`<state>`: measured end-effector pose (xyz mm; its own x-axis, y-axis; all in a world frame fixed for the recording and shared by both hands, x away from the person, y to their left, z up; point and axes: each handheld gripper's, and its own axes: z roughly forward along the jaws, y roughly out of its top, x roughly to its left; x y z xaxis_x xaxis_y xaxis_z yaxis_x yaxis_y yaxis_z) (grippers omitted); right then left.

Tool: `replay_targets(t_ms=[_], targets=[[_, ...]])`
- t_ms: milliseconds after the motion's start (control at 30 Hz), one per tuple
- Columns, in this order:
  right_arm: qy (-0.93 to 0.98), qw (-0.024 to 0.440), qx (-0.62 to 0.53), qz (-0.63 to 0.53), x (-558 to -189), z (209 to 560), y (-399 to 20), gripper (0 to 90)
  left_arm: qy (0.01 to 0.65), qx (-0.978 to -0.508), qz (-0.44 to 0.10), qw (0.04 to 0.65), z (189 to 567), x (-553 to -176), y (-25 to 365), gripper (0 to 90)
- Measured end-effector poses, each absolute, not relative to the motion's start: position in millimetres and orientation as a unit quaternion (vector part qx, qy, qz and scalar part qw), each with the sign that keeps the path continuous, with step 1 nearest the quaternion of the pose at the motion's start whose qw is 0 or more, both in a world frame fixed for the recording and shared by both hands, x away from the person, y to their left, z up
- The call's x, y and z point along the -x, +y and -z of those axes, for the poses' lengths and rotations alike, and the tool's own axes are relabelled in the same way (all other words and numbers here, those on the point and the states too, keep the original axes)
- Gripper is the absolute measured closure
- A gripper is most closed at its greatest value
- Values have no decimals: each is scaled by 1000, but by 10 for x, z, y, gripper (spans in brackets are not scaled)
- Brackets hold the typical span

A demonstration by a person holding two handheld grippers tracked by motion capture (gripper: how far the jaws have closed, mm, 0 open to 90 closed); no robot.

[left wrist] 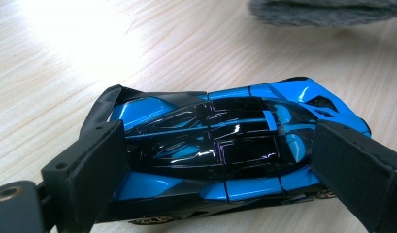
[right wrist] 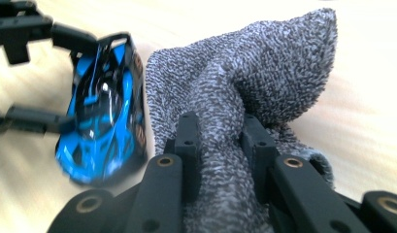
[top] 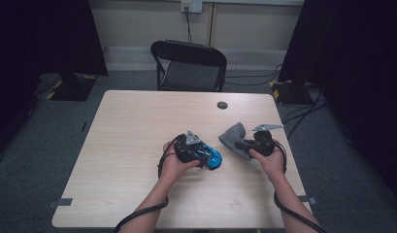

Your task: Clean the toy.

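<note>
Clamping a blue and black toy car (left wrist: 220, 150) end to end, left gripper (top: 202, 154) low over the light wooden table (top: 133, 145), car resting on the tabletop near mid-table. Just to the right, a grey terry cloth (right wrist: 244, 97), bunched and peaked upward, close beside the car without clear contact. Pinching a fold of that cloth, right gripper (right wrist: 220, 141), jaws drawn tight on the fabric.
</note>
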<state>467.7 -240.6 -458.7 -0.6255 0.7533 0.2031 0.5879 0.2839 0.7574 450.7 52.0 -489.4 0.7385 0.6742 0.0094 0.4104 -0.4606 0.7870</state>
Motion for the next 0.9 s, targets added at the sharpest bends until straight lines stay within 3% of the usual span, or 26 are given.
replay_targets(t_ms=[900], targets=[[803,109,-416,-413,-5088,4754,-1746,732,320,-834,-165,417,4918,-4482,520,61]])
